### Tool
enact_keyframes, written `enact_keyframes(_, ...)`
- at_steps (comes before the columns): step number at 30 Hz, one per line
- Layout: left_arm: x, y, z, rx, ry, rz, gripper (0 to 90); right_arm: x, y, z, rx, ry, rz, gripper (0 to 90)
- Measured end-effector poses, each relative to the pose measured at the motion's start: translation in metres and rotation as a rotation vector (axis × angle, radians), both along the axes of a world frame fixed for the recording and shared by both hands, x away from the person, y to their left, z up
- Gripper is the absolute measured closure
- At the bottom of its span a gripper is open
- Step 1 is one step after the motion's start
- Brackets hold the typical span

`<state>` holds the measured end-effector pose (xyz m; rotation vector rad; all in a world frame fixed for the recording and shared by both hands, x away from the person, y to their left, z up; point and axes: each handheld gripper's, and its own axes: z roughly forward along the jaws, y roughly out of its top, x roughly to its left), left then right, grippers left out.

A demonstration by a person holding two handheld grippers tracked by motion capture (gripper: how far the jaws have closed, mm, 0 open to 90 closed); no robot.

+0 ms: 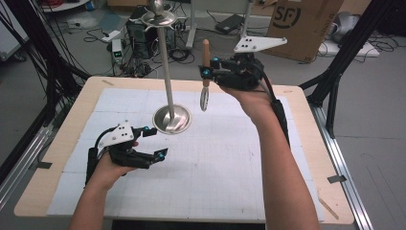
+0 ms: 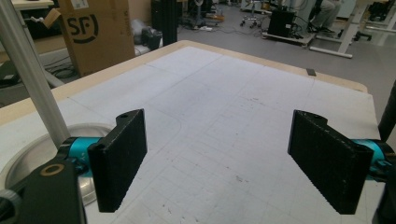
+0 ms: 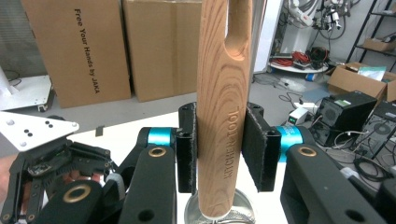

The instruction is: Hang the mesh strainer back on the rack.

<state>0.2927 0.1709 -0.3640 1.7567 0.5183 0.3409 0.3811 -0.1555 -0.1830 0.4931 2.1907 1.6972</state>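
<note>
My right gripper (image 1: 208, 67) is shut on the wooden handle (image 1: 206, 49) of a kitchen utensil and holds it upright in the air over the far part of the table. The utensil's round metal head (image 1: 204, 100) hangs below the jaws. In the right gripper view the handle (image 3: 219, 116) stands pinched between both pads, its hanging hole near the top. A metal stand (image 1: 166, 72) with a round base (image 1: 171, 120) rises just left of the utensil. My left gripper (image 1: 157, 142) rests low near the base, open, with nothing between its jaws (image 2: 219, 126).
A white gridded mat (image 1: 215, 158) covers the wooden table (image 1: 306, 143). The stand's pole (image 2: 30, 79) and base (image 2: 23, 149) lie at the left of the left gripper view. Cardboard boxes (image 1: 306, 24), cables and black tripod legs (image 1: 335, 72) surround the table.
</note>
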Motion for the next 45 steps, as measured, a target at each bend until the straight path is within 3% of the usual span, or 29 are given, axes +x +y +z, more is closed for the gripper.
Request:
enact_keyframes(21, -0.002, 0.000, 0.001, -0.007, -0.005, -0.009, 20.2, 0.022, 0.028, 0.017, -0.051, 0.011, -0.034, 68.2)
enact_keyframes(33, -0.002, 0.000, 0.001, -0.006, -0.004, -0.016, 20.2, 0.033, 0.041, 0.018, -0.064, 0.016, -0.044, 68.2)
enact_keyframes(45, -0.003, -0.004, -0.001, 0.000, 0.002, -0.033, 20.2, 0.043, 0.052, 0.021, -0.104, 0.011, -0.088, 68.3)
